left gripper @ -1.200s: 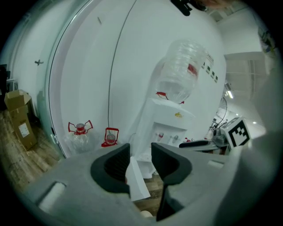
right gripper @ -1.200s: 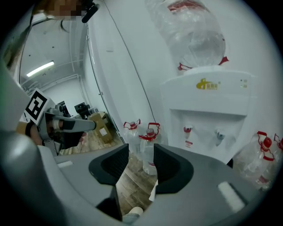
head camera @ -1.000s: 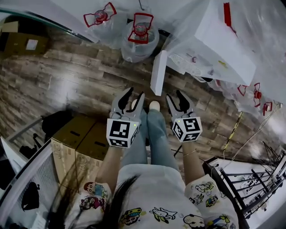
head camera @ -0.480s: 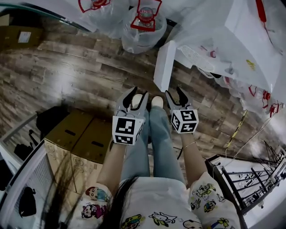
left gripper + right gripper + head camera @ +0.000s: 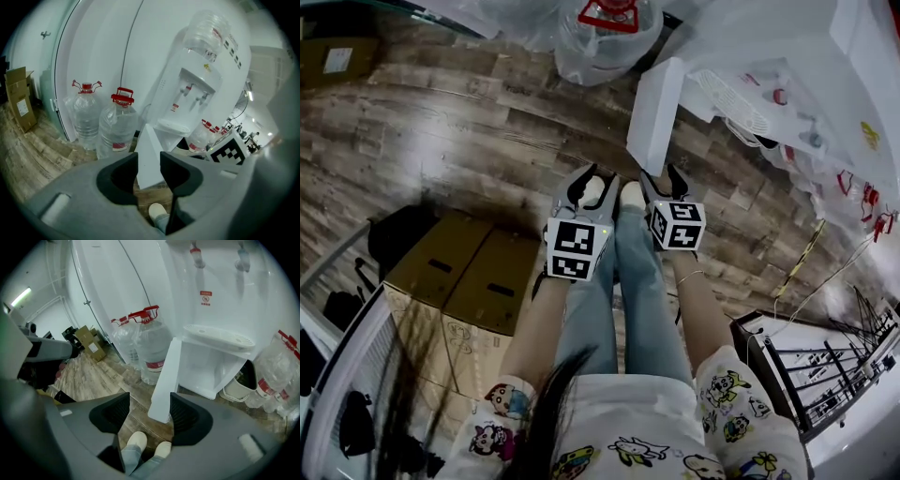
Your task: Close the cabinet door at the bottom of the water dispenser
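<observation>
Left tongs and right tongs gape empty, the right just opened wider, short of the ajar cabinet door; next, push its face toward the water dispenser.

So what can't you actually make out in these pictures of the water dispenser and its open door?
- Cabinet inside: in the left gripper view the open cabinet door covers it; the head view only looks down on the water dispenser from above.
- Dispenser top: cut off by the right gripper view's upper edge.
- Red sticker: print too small to read.
- Bottles right of the dispenser: cut off by the right gripper view's rim.
</observation>
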The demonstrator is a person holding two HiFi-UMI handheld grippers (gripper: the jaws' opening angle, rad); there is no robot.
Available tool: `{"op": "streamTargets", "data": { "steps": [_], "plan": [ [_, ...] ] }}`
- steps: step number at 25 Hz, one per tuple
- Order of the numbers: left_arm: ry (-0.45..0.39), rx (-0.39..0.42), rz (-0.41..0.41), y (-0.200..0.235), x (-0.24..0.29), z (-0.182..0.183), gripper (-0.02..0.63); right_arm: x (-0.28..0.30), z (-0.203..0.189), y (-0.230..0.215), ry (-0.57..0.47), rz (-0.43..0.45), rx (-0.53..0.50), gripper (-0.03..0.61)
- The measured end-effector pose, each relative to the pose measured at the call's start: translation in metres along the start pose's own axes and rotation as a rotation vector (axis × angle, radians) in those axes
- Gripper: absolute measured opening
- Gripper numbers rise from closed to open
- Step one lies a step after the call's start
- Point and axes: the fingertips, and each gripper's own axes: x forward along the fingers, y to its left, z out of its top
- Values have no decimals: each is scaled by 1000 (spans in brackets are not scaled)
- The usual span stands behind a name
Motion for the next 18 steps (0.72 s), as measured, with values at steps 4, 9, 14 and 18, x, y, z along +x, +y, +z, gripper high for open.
{"op": "streamTargets", "data": {
  "steps": [4,9,14,18],
  "plan": [
    [36,-13,-12,2,12,-19,146,15,-18,-8,52,-26,15,273],
    [82,-20,-18,8,26,-40,143,33,-29,-17,94,-44,26,273],
    [120,-34,-18,16,35,-60,140,46,-37,-22,129,-72,49,265],
    [150,-38,-21,19,39,-71,130,47,-41,-25,143,-88,43,224]
  ]
}}
